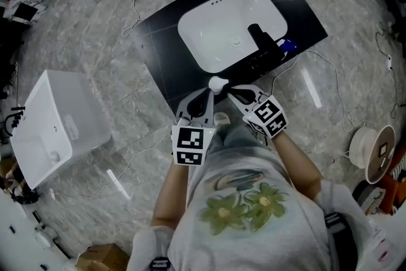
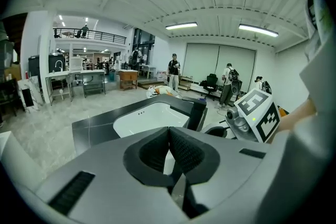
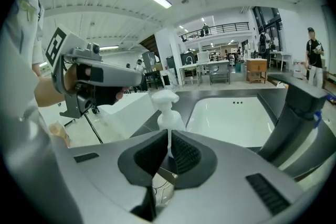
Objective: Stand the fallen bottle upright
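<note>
The small white plastic pump bottle [image 3: 168, 115] stands just in front of the white sink [image 1: 222, 22], light, smooth and tippy, best held round its body; the left hand-held gripper [image 2: 169, 131] and right hand-held gripper [image 3: 169, 135] are clenched empty.

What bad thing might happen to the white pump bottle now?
The white pump bottle stands upright, seemingly near the black counter's front edge, so a nudge might tip it onto the floor. The left gripper and right gripper, both shut, sit right beside its pump head; drawing them away carelessly may knock it over.
</note>
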A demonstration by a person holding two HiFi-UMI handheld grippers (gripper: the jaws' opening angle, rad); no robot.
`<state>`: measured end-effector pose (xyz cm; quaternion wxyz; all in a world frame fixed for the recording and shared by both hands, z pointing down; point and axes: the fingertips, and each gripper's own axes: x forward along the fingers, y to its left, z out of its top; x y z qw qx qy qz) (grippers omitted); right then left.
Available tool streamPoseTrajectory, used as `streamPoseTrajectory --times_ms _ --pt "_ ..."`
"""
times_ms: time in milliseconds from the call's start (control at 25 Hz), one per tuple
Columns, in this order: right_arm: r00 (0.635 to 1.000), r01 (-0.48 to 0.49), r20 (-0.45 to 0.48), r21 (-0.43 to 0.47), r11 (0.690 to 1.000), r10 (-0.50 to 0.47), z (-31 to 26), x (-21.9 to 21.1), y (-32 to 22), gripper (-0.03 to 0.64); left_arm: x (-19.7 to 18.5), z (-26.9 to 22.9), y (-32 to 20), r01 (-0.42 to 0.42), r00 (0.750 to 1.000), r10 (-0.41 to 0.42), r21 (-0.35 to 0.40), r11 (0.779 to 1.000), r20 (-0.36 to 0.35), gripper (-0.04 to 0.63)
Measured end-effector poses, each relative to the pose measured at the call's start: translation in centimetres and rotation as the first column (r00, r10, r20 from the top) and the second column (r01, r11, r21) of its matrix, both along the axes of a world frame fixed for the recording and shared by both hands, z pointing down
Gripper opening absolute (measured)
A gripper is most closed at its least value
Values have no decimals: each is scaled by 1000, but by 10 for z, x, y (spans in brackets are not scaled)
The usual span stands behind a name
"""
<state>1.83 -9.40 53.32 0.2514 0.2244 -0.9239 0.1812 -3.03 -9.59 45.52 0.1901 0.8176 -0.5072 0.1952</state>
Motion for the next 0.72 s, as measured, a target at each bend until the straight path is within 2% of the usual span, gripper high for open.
streamPoseTrajectory --times_ms 240,720 --pt "998 -8 64 24 1000 7 -33 2 2 48 0 -9 9 10 999 -11 -17 1000 -45 18" --pt "990 -11 140 18 1000 8 -58 -1 18 44 14 -7 19 -28 999 28 -5 1000 -20 18"
